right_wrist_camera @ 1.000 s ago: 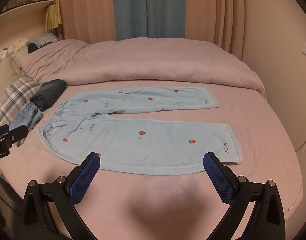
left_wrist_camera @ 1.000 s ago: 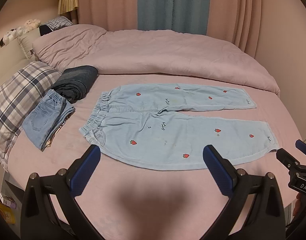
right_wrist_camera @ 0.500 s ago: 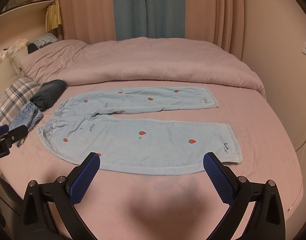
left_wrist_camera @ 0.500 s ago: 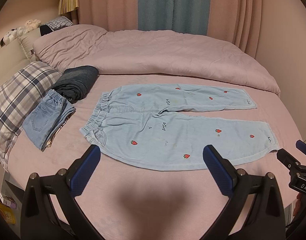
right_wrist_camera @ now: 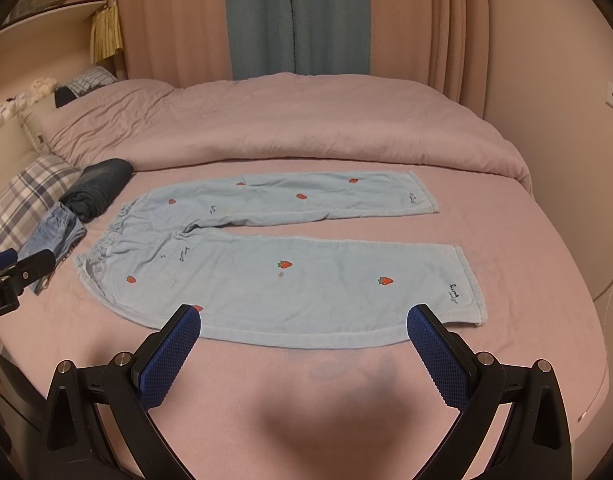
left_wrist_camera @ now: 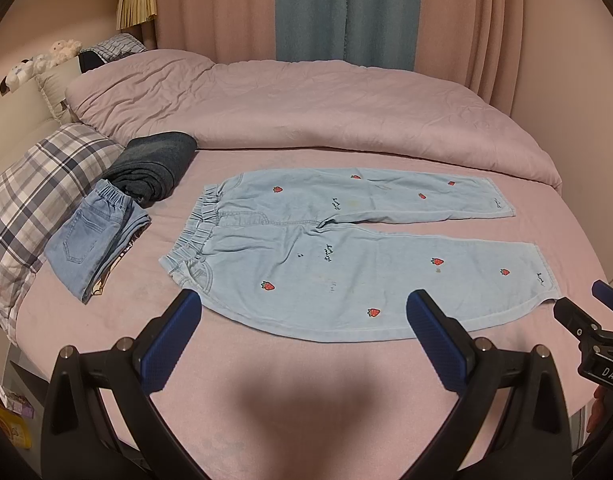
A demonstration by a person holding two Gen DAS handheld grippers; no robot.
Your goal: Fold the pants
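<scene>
Light blue pants (left_wrist_camera: pixel 346 252) with red strawberries lie flat and spread on the pink bed, waistband to the left, both legs pointing right. They also show in the right wrist view (right_wrist_camera: pixel 282 256). My left gripper (left_wrist_camera: pixel 304 316) is open and empty, hovering just in front of the near leg, toward the waist end. My right gripper (right_wrist_camera: pixel 304 330) is open and empty, hovering just in front of the near leg, toward the hem end. Each gripper's tip shows at the edge of the other's view.
Folded light denim shorts (left_wrist_camera: pixel 92 240) and a rolled dark garment (left_wrist_camera: pixel 154 166) lie left of the pants, beside a plaid pillow (left_wrist_camera: pixel 30 196). A pink duvet (left_wrist_camera: pixel 306 112) is bunched behind. Curtains and a wall stand beyond the bed.
</scene>
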